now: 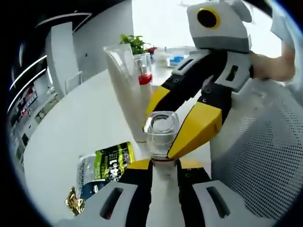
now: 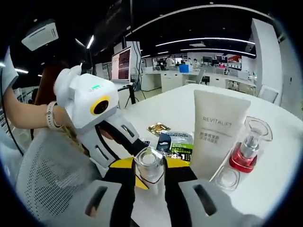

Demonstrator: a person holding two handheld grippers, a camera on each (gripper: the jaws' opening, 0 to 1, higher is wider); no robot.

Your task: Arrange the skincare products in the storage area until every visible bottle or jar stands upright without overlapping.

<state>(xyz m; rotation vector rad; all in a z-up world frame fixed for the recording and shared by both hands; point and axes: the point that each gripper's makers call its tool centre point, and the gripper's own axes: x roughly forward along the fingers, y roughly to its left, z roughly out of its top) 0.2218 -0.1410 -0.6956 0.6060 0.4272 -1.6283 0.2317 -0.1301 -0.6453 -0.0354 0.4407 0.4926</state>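
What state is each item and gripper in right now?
clear-capped bottle: upright, gripped by both grippers
white tube: upright on the table
red pump bottle: upright, beside the tube
green sachet: lying flat
gold packet: lying flat
left gripper: shut on bottle
right gripper: shut on bottle

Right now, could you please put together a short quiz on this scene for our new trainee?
1. True or false: the white tube lies flat on the table.
2. What do both grippers close on? A) the clear-capped bottle B) the green sachet C) the red-based bottle
3. Fill in: in the right gripper view, the red-based bottle stands to the ___ of the white tube.

Key: 1 false, it stands upright; 2 A, the left gripper and right gripper both hold it; 3 right.
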